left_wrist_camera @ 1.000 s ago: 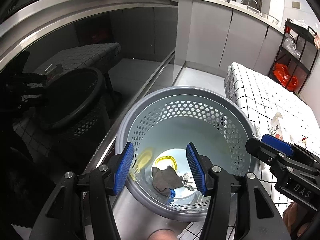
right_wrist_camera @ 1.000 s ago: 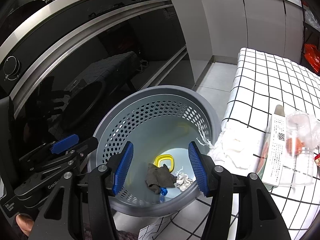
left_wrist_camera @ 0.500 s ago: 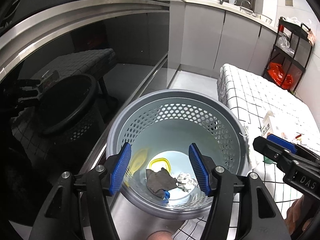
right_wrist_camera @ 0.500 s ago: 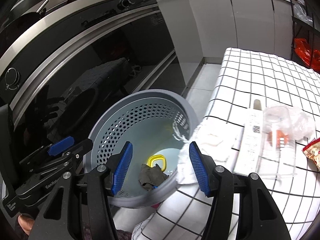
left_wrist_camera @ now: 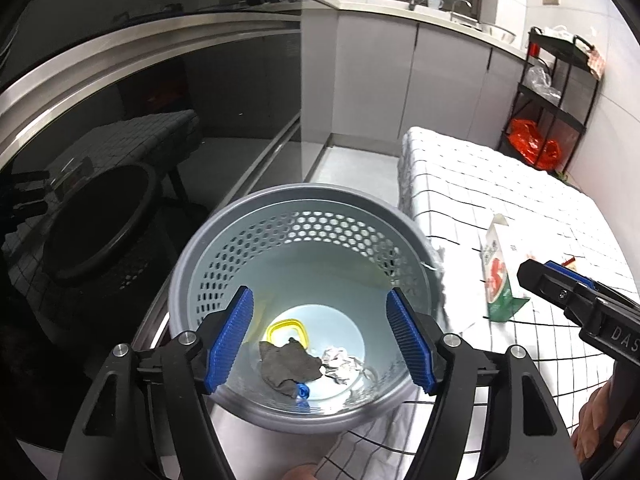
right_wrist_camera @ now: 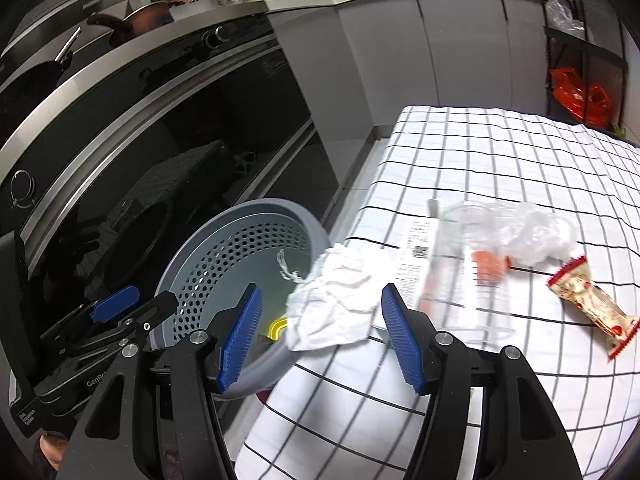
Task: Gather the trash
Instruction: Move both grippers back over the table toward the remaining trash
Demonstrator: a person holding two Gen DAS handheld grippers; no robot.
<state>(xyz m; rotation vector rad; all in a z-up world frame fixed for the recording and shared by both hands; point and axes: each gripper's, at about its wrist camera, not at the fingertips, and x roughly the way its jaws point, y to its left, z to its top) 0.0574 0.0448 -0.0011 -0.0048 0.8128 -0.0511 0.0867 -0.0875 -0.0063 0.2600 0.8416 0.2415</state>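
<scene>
Right tongs [right_wrist_camera: 320,332] gape around tissue [right_wrist_camera: 336,304] overhanging basket [right_wrist_camera: 224,240] rim.

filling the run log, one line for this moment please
left tongs: open over bin | right tongs: open, at white tissue | wrapper: on table

Both black grippers [left_wrist_camera: 320,340] [right_wrist_camera: 320,332] carry 2 ribbed blue pads [left_wrist_camera: 230,340], silver screws [left_wrist_camera: 121,350], white lettering

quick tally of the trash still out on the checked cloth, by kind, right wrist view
crumpled white tissue: 1
carton lying flat: 1
clear plastic cup: 1
clear plastic wrap: 1
snack wrapper: 1
total: 5
</scene>
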